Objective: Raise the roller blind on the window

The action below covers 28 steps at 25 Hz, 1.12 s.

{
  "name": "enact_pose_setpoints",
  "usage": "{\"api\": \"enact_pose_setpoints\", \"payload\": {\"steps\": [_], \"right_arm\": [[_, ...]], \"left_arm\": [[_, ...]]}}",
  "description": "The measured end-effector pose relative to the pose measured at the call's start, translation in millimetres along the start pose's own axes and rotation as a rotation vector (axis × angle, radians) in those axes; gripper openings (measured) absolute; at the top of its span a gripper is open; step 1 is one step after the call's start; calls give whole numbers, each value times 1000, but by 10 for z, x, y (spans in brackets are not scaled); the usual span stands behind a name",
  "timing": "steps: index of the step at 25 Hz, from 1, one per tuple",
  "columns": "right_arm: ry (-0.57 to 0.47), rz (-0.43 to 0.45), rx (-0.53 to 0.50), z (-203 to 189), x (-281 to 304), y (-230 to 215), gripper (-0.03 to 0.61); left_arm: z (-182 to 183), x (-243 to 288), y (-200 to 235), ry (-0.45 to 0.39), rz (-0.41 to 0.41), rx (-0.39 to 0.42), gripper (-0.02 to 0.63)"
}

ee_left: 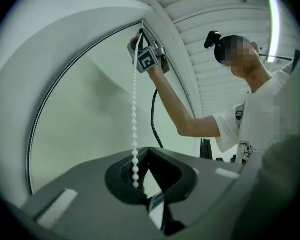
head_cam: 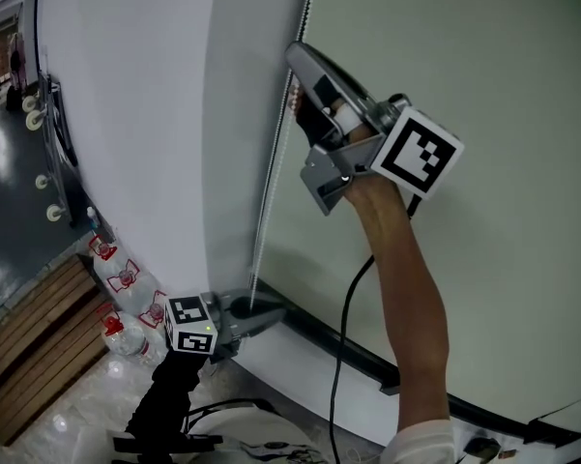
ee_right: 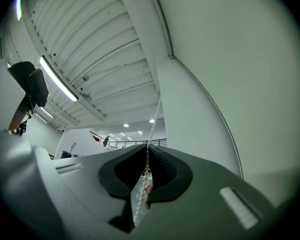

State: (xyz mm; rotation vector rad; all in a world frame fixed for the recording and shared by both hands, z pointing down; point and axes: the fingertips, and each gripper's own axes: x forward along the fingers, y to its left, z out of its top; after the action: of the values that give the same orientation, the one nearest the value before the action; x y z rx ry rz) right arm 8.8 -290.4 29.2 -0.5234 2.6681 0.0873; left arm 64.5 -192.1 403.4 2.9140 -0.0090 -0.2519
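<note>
My left gripper [ee_left: 144, 150] and right gripper [ee_right: 147, 145] each pinch the white beaded cord [ee_left: 135, 109], stretched vertically between them. A pale green roller blind [head_cam: 464, 66] hangs beside it, ribbed white ceiling [ee_right: 105, 49] overhead.

Dim even light, fisheye-warped edges

The chain [head_cam: 269, 196] hangs between the wall [head_cam: 155, 114] at the left and the blind [head_cam: 483, 75] at the right. The right gripper [head_cam: 295, 58] is on the chain high up, and the left gripper [head_cam: 268, 315] is on it well below. Bottles [head_cam: 126, 293] stand on the floor left of the left gripper, beside planks [head_cam: 29, 351].
</note>
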Motion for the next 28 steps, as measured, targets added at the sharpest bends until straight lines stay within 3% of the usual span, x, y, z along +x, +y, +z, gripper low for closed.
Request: {"api": "enact_pose_setpoints", "payload": {"steps": [4, 21, 28], "right_arm": [[14, 8, -3, -54, -16, 45, 14], [103, -22, -2, -979, -713, 282, 14], [200, -17, 32, -1545, -914, 393, 14]], "left_arm": [[93, 31, 23, -5, -3, 5, -2], [116, 177, -25, -1, -15, 24, -2], [163, 198, -25, -5, -19, 40, -2]]}}
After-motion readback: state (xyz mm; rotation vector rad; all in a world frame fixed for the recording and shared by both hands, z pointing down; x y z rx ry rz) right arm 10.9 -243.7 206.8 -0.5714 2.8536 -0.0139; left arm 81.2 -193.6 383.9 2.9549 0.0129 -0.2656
